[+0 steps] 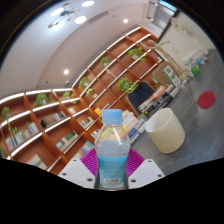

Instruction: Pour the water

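A clear plastic water bottle (113, 152) with a white cap and a pale blue label stands upright between my fingers, lifted above the table. My gripper (112, 170) is shut on the water bottle, with a purple pad pressed to each side of its body. A cream-coloured cup (166, 130) stands on the white table (200, 150), just ahead of the bottle and to its right, open side up. The view is tilted, so the room leans.
Long wooden shelves (70, 100) with books and green plants fill the wall beyond the table. A dark chair (143, 95) stands behind the cup. A red round object (207, 99) lies farther off to the right.
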Demonstrator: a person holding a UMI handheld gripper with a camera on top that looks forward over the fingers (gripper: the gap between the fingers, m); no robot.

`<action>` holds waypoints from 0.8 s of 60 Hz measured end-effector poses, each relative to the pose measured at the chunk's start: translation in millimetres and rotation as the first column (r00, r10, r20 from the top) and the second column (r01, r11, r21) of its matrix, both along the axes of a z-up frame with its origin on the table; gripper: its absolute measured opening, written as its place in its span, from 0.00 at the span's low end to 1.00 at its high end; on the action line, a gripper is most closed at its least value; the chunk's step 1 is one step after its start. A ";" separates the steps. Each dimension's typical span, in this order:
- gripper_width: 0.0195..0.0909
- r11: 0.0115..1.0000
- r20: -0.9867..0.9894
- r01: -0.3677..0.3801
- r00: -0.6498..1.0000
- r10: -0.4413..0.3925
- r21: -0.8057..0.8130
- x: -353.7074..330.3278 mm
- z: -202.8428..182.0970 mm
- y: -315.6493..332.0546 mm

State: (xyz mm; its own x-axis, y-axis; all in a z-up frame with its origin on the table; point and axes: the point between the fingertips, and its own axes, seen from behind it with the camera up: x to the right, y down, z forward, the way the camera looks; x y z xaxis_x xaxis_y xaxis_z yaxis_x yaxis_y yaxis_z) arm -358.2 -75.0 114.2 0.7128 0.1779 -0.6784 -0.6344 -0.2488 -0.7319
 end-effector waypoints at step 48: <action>0.18 0.994 -0.978 0.027 0.178 -0.111 -0.108 41.3 60.4 65.9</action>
State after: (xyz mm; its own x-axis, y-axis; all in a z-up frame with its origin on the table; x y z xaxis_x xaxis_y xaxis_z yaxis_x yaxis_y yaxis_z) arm -316.9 -9.0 174.6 -0.5359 0.1021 -0.8381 -0.8393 -0.1717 0.5158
